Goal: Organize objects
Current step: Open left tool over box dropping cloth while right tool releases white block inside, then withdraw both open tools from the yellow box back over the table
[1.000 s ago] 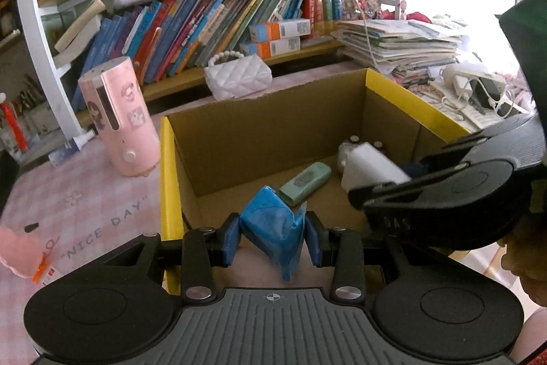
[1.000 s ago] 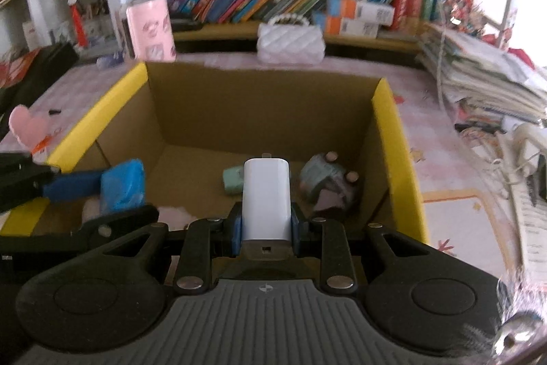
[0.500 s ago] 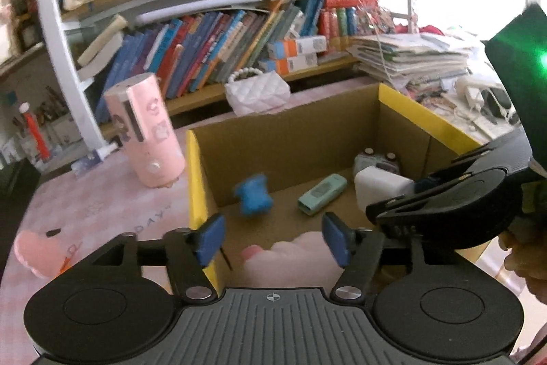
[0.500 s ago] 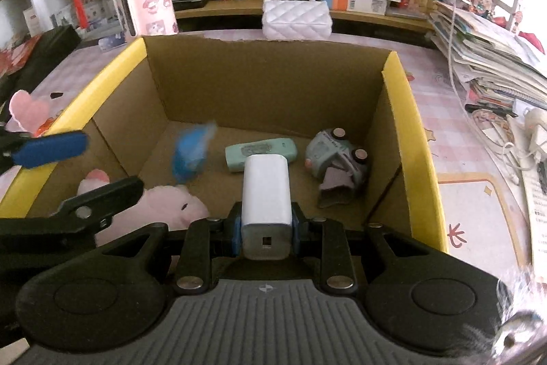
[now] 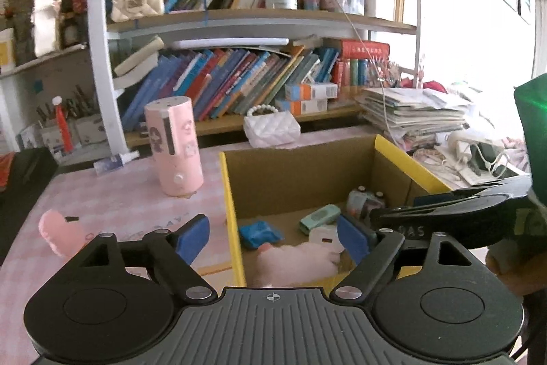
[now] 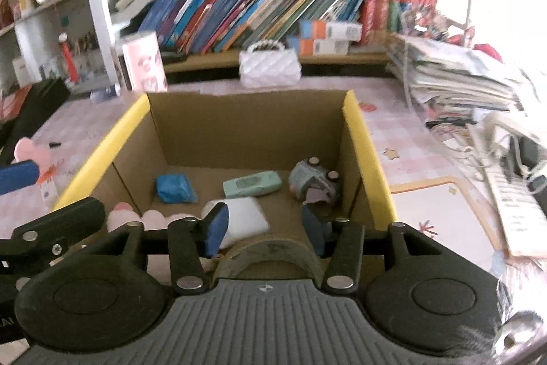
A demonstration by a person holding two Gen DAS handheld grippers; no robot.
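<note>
Nearest, the right gripper (image 6: 263, 230) has its jaws opening with nothing pinched; the white block (image 6: 244, 221) lies loose just beyond its pads on the floor of the yellow-rimmed cardboard box (image 6: 367, 153). The left gripper (image 5: 273, 236) is opening too, empty. Beside the block lies a pink plush (image 5: 297, 260); farther in, a crumpled blue packet (image 6: 174, 187), a mint remote (image 6: 252, 183) and a grey toy car (image 6: 312, 182). Behind the box, a white quilted purse (image 6: 270, 69) and a pink cylinder (image 5: 172, 147) stand before bookshelves (image 5: 239, 81).
</note>
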